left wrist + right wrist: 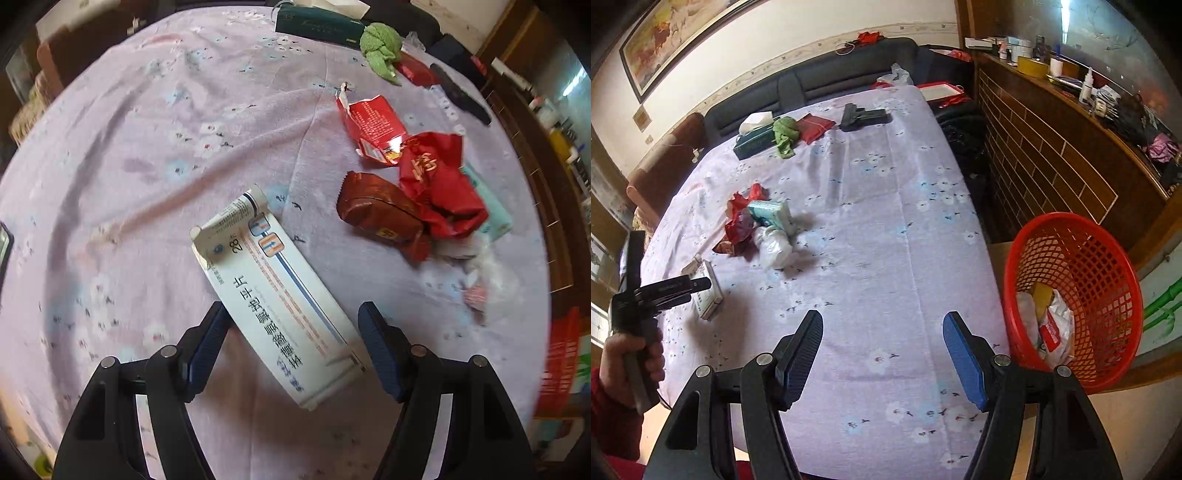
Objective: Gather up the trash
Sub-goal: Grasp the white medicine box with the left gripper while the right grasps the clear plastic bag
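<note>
A long white medicine box (280,302) with an open flap lies on the lilac floral bedsheet (155,155). My left gripper (295,317) is open, its jaws on either side of the box's near end; the left finger looks to touch it. Red wrappers (436,177), a brown snack pack (380,214) and a teal tissue pack (495,210) lie to the right. My right gripper (882,332) is open and empty over the sheet. The red mesh basket (1108,269) with some trash stands right of the bed. The left gripper (676,288) and white box (709,295) show at left.
A green tissue box (753,142), a green cloth (785,134), a red packet (814,125) and a black tool (862,116) lie at the bed's far end. A wooden brick-pattern counter (1045,147) with clutter runs along the right. A crumpled clear bag (774,245) lies by the wrappers.
</note>
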Demonstrator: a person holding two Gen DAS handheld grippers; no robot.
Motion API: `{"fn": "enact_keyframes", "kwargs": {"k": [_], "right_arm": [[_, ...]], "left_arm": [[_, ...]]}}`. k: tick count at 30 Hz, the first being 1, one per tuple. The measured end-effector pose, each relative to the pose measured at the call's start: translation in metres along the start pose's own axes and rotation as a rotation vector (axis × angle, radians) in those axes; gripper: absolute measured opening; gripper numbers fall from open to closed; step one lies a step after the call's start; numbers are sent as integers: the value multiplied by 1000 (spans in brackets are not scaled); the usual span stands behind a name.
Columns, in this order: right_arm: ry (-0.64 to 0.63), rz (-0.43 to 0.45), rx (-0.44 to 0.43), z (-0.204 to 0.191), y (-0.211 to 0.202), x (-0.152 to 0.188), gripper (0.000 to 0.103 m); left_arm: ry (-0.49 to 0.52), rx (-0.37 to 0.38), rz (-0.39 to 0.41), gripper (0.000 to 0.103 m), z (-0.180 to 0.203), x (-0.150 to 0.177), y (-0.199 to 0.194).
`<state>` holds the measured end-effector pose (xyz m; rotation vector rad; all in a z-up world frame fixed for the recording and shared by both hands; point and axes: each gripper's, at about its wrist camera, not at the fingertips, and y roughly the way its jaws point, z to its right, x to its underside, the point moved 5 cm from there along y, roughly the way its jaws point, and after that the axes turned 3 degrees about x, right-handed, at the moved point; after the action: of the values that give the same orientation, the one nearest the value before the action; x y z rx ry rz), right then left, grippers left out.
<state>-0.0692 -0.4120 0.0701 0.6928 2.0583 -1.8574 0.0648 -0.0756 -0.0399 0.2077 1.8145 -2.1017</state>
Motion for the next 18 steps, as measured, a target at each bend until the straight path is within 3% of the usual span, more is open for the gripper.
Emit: {"fn": "enact_keyframes", "kwargs": {"k": [7,18], "right_arm": [[-33,-15,-43,-3,5,-3,72],[-165,-114,-237,-86,64,-39,72]], "left_arm": [[74,-27,43,67,-1,-2,1],[179,8,17,66,-26,24,-15]]}}
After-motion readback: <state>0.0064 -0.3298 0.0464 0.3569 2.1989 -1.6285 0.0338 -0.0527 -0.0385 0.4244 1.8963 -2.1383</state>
